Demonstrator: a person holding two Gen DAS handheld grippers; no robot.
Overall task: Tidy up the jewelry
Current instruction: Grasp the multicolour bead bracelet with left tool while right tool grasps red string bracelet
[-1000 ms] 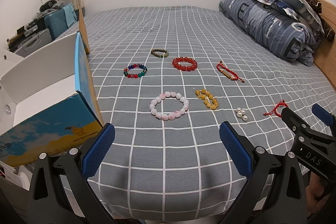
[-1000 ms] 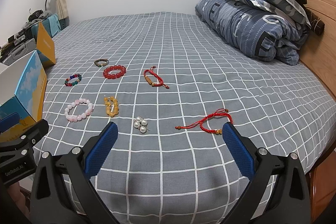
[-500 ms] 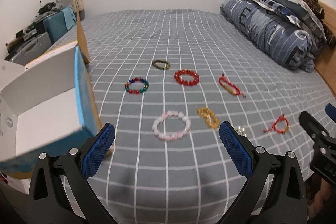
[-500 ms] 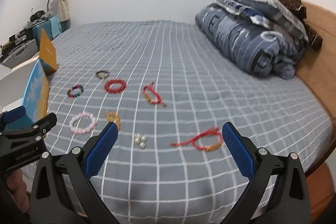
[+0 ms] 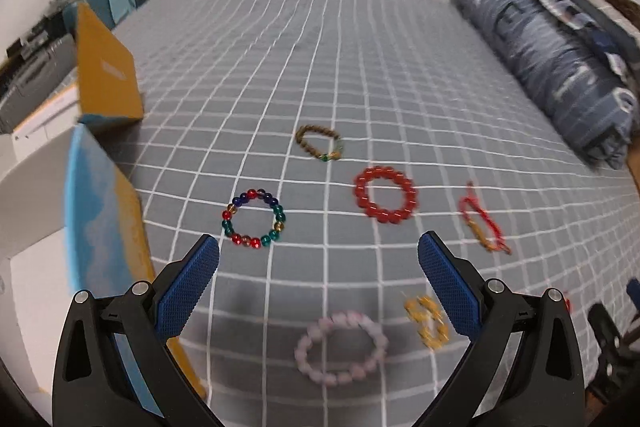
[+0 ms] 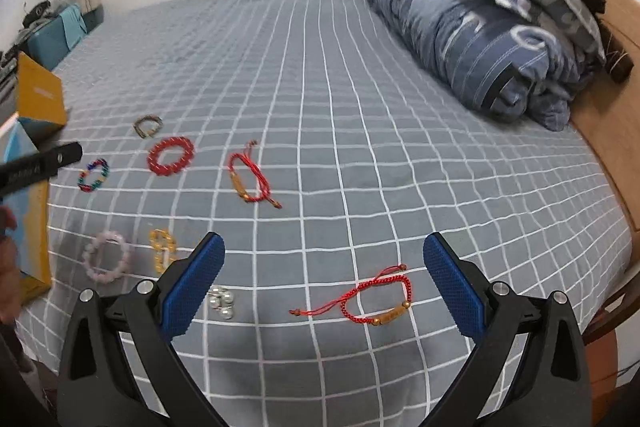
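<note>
Jewelry look: beaded loops are seen in multicolour (image 5: 253, 218), red (image 5: 385, 199), brown (image 5: 319, 143), pale pink (image 5: 341, 347) and amber (image 5: 427, 321); two red cord bracelets (image 6: 253, 183) (image 6: 378, 297) and a pearl cluster (image 6: 222, 300) are also laid out.
Place: all are spread on the grid-patterned bed (image 6: 360, 147), the multicolour loop at 11 o'clock of the left hand-held gripper (image 5: 319, 259).
Count: eight pieces in all.
View differences: the pearl cluster and nearer cord bracelet are shown only by the right wrist; the open box (image 5: 92, 227) interior only by the left.
Left hand-held gripper: fingers spread apart, nothing held.
Right hand-held gripper (image 6: 324, 259): fingers spread apart, nothing held.
</note>
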